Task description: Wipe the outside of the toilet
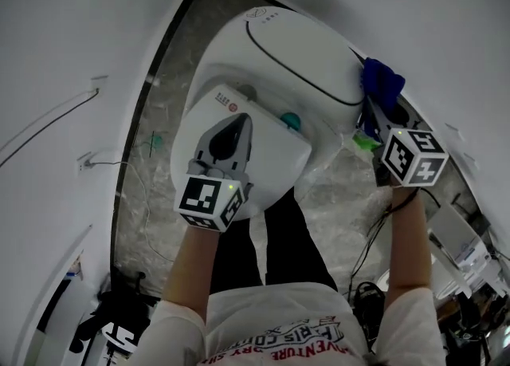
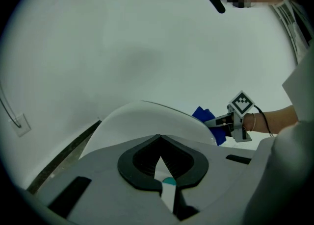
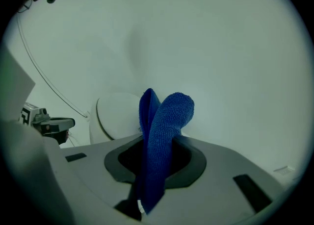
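The white toilet stands with its lid (image 1: 291, 49) down, and its tank (image 1: 263, 153) carries a teal button (image 1: 291, 122). My left gripper (image 1: 238, 127) hovers over the tank top, shut with nothing in it; in its own view the tips (image 2: 160, 136) meet above the lid (image 2: 147, 123). At the lid's right side my right gripper (image 1: 376, 117) is shut on a blue cloth (image 1: 382, 81). The folded cloth (image 3: 166, 121) sticks up between the jaws and hides their tips, with the lid (image 3: 115, 116) beyond it.
Grey marbled floor (image 1: 163, 109) runs along the toilet's left, bounded by white walls. A cable (image 1: 48, 125) and a socket are on the left wall. Cables and boxes (image 1: 462, 245) crowd the lower right, dark gear (image 1: 111, 316) the lower left. The person's legs stand by the tank.
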`<state>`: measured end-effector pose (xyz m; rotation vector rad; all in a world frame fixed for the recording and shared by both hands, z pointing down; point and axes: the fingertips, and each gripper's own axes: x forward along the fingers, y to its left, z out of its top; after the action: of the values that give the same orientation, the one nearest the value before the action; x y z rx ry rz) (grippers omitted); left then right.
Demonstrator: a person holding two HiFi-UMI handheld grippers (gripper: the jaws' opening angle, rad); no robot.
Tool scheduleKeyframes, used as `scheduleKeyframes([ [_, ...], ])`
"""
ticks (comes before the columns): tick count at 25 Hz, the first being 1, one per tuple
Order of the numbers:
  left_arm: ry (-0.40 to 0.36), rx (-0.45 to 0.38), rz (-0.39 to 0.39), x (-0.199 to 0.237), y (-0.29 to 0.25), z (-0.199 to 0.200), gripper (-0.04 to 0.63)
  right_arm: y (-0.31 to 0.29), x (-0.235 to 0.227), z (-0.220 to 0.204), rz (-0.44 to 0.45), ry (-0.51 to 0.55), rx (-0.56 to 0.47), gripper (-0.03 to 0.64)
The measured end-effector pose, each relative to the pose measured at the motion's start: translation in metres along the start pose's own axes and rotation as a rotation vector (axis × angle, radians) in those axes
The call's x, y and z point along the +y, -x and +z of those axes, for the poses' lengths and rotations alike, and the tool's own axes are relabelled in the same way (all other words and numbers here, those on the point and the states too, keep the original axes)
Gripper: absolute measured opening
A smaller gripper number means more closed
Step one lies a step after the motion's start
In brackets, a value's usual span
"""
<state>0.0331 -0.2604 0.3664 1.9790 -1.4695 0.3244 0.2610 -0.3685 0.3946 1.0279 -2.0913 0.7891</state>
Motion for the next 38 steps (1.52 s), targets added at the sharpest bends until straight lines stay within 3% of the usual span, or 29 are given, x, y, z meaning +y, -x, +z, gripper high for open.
scheduleKeyframes([
  [8,-0.006,-0.004,0.001,0.032,-0.013,-0.005,0.006,-0.025,0.02,0.043,0.015,0.154,0.024,0.075],
  [17,0.013,0.003,0.0,0.064,0.009,0.001,0.006,-0.068,0.06,0.084,-0.018,0.312,0.19,0.075],
  [27,0.077,-0.034,0.021,0.103,0.03,0.006,0.006,-0.113,0.123,0.121,0.018,0.525,0.259,0.075],
  [38,0.118,-0.027,0.062,0.137,0.046,-0.015,0.006,-0.153,0.189,0.135,0.108,0.743,0.331,0.075],
])
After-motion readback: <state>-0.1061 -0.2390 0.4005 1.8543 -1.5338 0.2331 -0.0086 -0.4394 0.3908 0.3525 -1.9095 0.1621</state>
